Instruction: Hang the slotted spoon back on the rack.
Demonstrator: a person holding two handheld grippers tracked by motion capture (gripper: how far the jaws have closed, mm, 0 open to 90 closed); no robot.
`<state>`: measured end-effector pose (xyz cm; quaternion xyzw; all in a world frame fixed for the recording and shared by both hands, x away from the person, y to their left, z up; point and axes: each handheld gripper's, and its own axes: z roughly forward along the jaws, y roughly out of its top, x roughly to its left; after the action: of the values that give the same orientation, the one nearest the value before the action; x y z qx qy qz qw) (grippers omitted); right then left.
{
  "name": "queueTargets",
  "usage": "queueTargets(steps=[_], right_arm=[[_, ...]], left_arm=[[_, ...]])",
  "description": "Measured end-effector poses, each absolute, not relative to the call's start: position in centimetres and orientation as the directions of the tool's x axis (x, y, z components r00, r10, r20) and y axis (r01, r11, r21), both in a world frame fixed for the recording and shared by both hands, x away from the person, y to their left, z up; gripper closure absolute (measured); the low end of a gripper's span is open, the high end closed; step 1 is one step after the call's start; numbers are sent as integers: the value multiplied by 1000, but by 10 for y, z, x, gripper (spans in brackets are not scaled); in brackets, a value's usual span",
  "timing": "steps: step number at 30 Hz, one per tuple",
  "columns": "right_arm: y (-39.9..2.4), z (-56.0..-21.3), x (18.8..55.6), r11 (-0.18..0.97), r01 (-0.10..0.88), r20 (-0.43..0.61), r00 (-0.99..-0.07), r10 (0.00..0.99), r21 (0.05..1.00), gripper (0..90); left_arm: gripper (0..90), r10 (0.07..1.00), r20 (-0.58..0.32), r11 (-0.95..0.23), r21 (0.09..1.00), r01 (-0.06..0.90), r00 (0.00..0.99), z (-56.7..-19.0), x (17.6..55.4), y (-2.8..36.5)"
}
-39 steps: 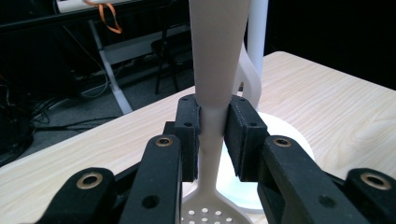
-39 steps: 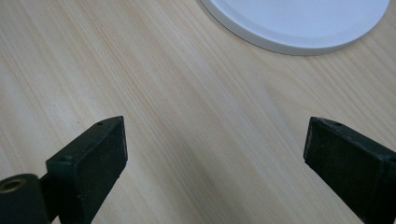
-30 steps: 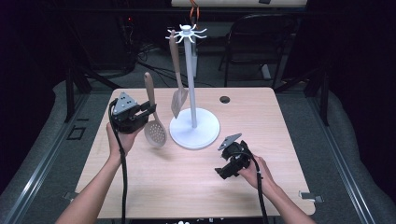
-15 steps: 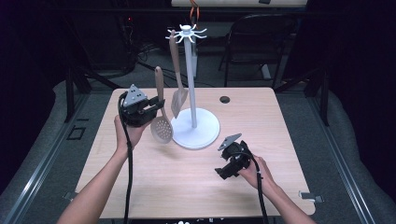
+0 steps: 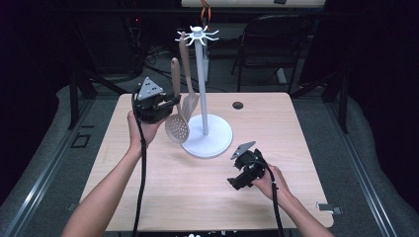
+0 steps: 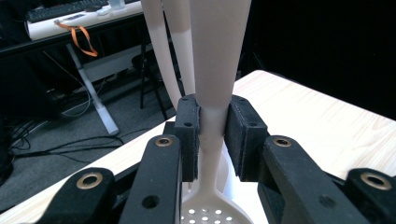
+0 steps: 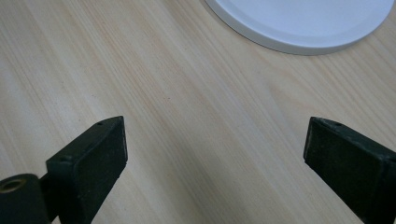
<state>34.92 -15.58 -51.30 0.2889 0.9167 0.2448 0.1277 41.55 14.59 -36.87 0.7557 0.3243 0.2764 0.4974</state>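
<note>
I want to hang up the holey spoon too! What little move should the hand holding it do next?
Probably lift the left gripper a bit higher toward the rack's hooks. It clamps the slotted spoon upright by its handle, whose top sits below the hooks where a spatula hangs.

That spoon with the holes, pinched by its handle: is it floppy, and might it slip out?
The slotted spoon probably stays stiff: its handle stands straight above the left gripper, unbent. It looks light, thin and perforated. Its smooth, tapered handle might slide, though the pads press it on both sides. It could swing against the spatula hanging on the stand.
</note>
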Motion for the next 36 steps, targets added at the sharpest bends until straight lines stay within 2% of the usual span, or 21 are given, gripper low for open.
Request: queueTargets(steps=[36], right_arm=[[-157, -513, 350, 726, 460, -102, -806, 583, 511, 57]], left_arm=[[751, 788, 103, -314, 916, 251, 607, -339, 437, 117]])
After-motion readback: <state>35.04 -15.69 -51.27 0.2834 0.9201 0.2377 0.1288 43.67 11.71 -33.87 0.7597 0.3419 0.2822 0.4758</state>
